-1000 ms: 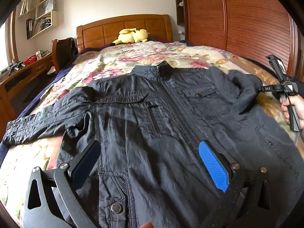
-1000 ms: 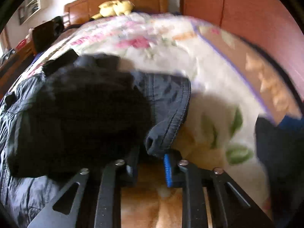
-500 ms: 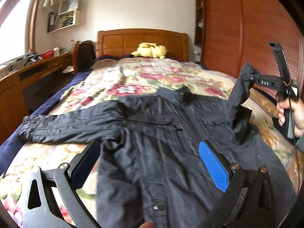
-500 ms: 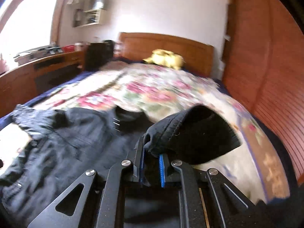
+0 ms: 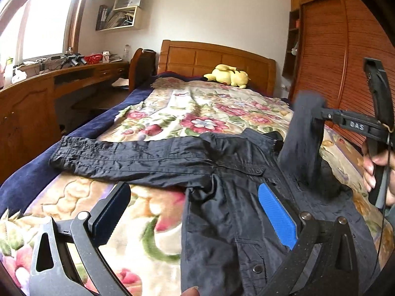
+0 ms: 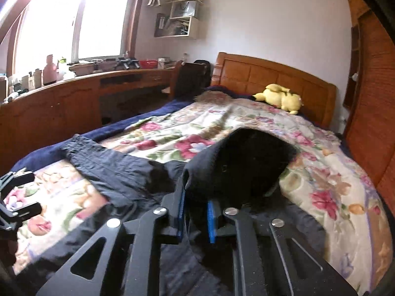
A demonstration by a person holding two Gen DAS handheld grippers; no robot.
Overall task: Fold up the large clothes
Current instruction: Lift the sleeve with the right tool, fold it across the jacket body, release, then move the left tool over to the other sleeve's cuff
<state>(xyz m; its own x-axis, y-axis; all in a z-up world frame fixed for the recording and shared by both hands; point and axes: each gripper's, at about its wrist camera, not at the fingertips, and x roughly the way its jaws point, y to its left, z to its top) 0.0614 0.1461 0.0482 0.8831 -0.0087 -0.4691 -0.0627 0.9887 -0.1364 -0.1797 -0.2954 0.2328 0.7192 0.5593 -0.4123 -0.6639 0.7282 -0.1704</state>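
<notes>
**Right sleeve lifted over the jacket**

Since a second ago the right gripper [image 6: 195, 218] has carried the jacket's right sleeve [image 5: 305, 133] up off the bedspread and in over the jacket's chest, and its jaws have just been opening; the cuff is between the blue pads, which now stand a little apart, so whether they still press on the cloth I cannot tell. The left gripper [image 5: 195, 212] has drawn back toward the foot of the bed and stands wide open, holding nothing, one finger over the bedspread and the other over the jacket's front.

One dark jacket [image 5: 234, 197] lies face up across the near end of the bed [image 5: 217, 56], collar toward the headboard. Its other sleeve [image 5: 128, 157] lies flat, reaching to the left edge of the bed. A person's hand [image 5: 375, 170] grips the right tool's handle at the right edge.

One flowered bedspread [image 5: 197, 113] covers the bed. One yellow plush toy [image 5: 228, 75] lies against the headboard. One wooden desk [image 6: 74, 98], crowded with small things, runs along the left under the window; one dark chair [image 6: 192, 76] stands at its end beside the headboard. One wall shelf [image 5: 121, 7] hangs above. A slatted wooden wardrobe [image 5: 340, 49] fills the right wall.
</notes>
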